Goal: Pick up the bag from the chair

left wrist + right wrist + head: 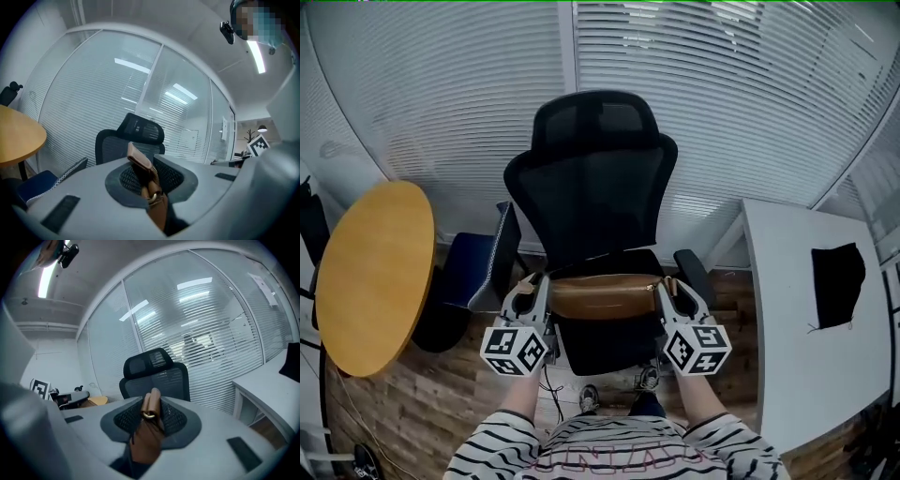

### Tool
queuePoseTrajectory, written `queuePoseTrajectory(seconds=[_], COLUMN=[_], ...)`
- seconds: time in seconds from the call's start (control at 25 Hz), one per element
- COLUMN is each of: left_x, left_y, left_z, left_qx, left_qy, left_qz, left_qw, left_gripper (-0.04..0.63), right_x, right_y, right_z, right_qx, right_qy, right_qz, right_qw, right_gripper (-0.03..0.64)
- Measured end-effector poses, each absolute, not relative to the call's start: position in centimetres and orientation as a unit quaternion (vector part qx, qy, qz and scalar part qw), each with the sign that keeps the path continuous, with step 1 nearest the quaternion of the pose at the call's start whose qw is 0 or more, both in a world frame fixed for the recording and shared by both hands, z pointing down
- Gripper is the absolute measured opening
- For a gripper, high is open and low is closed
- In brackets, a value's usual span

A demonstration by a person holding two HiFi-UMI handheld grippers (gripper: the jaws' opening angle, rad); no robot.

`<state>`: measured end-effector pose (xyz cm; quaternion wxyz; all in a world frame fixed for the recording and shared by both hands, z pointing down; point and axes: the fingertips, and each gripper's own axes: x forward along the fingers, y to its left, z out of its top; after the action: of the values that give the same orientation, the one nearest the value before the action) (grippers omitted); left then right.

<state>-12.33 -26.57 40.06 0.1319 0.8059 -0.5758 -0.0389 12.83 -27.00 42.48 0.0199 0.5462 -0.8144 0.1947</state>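
Observation:
A flat brown leather bag [605, 295] hangs level above the seat of the black mesh office chair [592, 187], stretched between my two grippers. My left gripper [532, 289] is shut on the bag's left end, where the brown strap and brass ring [152, 185] stick up between its jaws. My right gripper [672, 289] is shut on the right end, with the folded strap and ring [150, 412] pinched between its jaws. The chair's back and headrest [152, 363] stand beyond the bag in both gripper views.
A round yellow-wood table [370, 277] stands at the left, with a blue-seated chair [478, 267] beside it. A white desk [811, 319] with a black cloth [836, 281] is at the right. White blinds [722, 103] fill the wall behind. The floor is wood.

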Motion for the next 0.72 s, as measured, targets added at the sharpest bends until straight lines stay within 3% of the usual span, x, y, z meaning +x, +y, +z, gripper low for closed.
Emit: queuePoseTrajectory(seconds=[0.72], left_x=[-16.8], left_y=[-20.3], left_z=[33.6], left_qx=[0.809], left_qy=[-0.581], left_qz=[-0.059], left_qw=[0.069], left_gripper=[0.064], right_x=[8.2], right_y=[-21.9], right_z=[36.2], right_qx=[0.542], right_qy=[-0.829], right_qz=[0.136], right_qw=[-0.024], right_gripper=[0.123])
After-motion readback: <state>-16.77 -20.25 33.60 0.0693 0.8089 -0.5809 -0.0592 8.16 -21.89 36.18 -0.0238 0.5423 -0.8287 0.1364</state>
